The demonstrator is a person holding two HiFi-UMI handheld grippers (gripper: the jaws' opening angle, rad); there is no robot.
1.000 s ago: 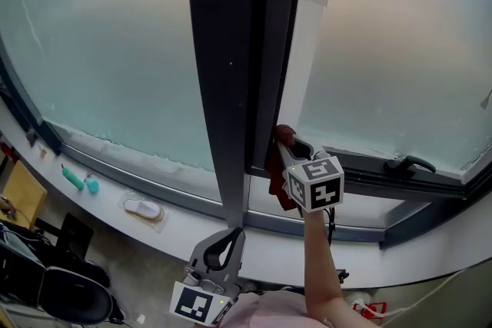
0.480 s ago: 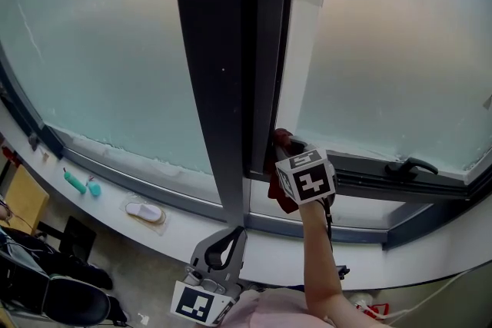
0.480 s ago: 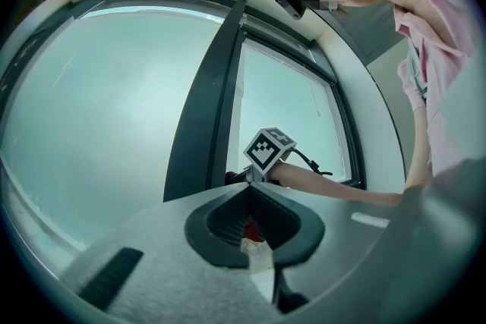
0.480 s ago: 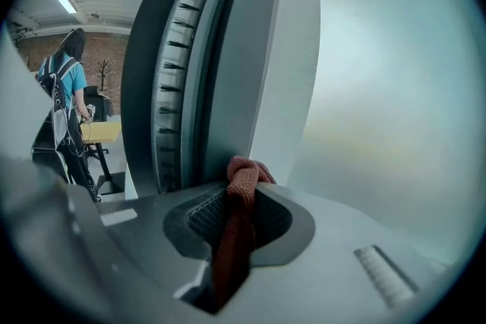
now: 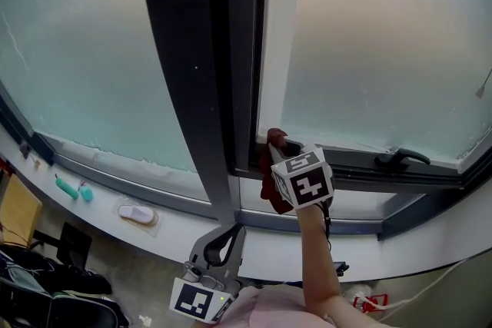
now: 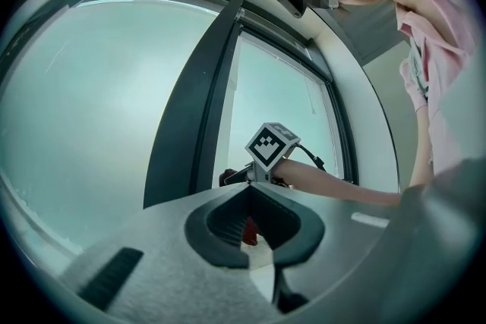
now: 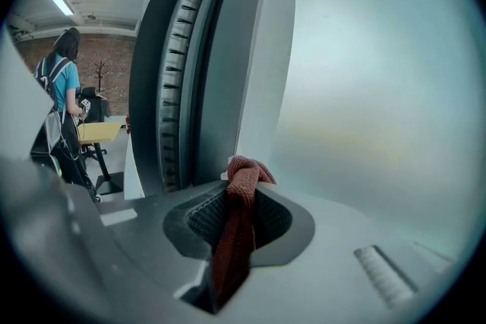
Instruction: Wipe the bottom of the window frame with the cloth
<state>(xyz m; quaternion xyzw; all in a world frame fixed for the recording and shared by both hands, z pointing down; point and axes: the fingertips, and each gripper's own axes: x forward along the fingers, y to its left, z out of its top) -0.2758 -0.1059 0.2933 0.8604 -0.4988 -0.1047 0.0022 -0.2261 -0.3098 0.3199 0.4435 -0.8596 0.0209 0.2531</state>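
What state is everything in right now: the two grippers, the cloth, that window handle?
right gripper: shut on the cloth.
left gripper: shut, nothing between its jaws, held low, away from the glass.
cloth: red, bunched, at the bottom corner of the window frame, beside the dark upright.
window handle: lying level along the frame; whether it is latched cannot be told.

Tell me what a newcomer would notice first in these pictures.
The red cloth is pinched in the right gripper at the bottom corner of the window frame, beside the dark upright post. Next comes the left gripper, which hangs shut and empty lower down.
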